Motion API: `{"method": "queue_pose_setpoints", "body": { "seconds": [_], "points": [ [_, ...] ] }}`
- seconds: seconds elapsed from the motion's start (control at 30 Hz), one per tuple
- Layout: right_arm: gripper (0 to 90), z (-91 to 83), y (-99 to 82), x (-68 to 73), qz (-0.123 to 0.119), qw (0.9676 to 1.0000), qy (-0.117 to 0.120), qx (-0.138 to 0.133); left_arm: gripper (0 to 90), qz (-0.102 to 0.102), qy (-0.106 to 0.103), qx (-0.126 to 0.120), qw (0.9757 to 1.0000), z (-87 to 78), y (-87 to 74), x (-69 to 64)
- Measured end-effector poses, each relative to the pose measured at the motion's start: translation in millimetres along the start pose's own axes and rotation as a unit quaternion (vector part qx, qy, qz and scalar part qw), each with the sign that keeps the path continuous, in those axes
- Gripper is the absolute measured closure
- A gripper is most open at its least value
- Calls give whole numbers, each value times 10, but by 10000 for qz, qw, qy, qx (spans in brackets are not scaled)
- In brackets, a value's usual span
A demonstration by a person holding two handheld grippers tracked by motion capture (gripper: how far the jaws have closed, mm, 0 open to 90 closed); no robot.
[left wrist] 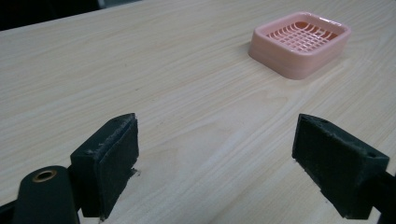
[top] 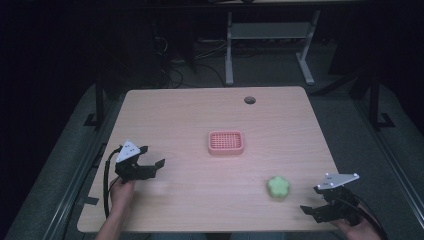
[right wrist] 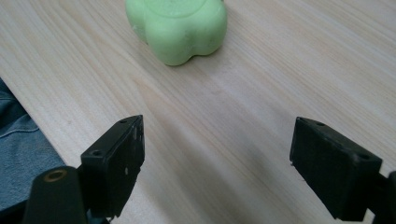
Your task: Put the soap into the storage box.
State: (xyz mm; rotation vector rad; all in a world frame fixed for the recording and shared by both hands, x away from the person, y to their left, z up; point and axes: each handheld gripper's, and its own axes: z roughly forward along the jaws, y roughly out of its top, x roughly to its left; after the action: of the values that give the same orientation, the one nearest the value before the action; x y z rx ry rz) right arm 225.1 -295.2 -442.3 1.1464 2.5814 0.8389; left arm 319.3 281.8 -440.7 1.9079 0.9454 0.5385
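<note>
1. Wood table point(top: 200, 115) is light brown, and two things sit on it.
2. One is a pink basket point(top: 226, 142) with a grid of little holes in its bottom. It sits flat near the middle of the table.
3. The other is a green soap point(top: 278, 187) shaped like a flower with round bumps. It lies near the front edge, on the right side, well apart from the pink basket.
4. The left gripper point(top: 150, 157) is over the left side of the table. A hand point(top: 121, 194) holds it from below. Its two black jaws are spread wide, with just bare wood between them.
5. In the left gripper view, the pink basket point(left wrist: 300, 43) is far ahead and off to the right of the jaws.
6. The right gripper point(top: 309, 199) is at the front right corner of the table. Its jaws are spread wide too, and they hold nothing.
7. In the right gripper view, the green soap point(right wrist: 177, 29) lies ahead of the jaws, more toward the left one. It is near but not touching them.
8. A small dark round hole point(top: 249, 100) is in the table near the back edge.
</note>
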Motion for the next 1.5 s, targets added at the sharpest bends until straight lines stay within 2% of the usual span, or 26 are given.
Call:
{"method": "queue_pose_setpoints", "body": {
  "seconds": [0.27, 0.47, 0.6, 1.07, 1.5],
  "points": [
    [173, -36, 70, 45, -54, 10000, 30, 74, 143, 66, 16, 25, 10000, 7, -5, -11],
    [172, -5, 191, 71, -224, 9995, 62, 224, 143, 91, 54, 14, 9999, 5, -13, -7],
    [165, 16, 307, 95, -280, 9991, 107, 298, 144, 176, 97, 24, 9998, 16, -15, -11],
    [149, 252, 641, 199, -641, 9953, 232, 694, 143, 180, 112, 14, 9998, 27, -19, -13],
    [150, 385, 828, 243, -690, 9940, 225, 817, 143, 206, 134, 22, 9997, 20, -18, -3]
  ]
}}
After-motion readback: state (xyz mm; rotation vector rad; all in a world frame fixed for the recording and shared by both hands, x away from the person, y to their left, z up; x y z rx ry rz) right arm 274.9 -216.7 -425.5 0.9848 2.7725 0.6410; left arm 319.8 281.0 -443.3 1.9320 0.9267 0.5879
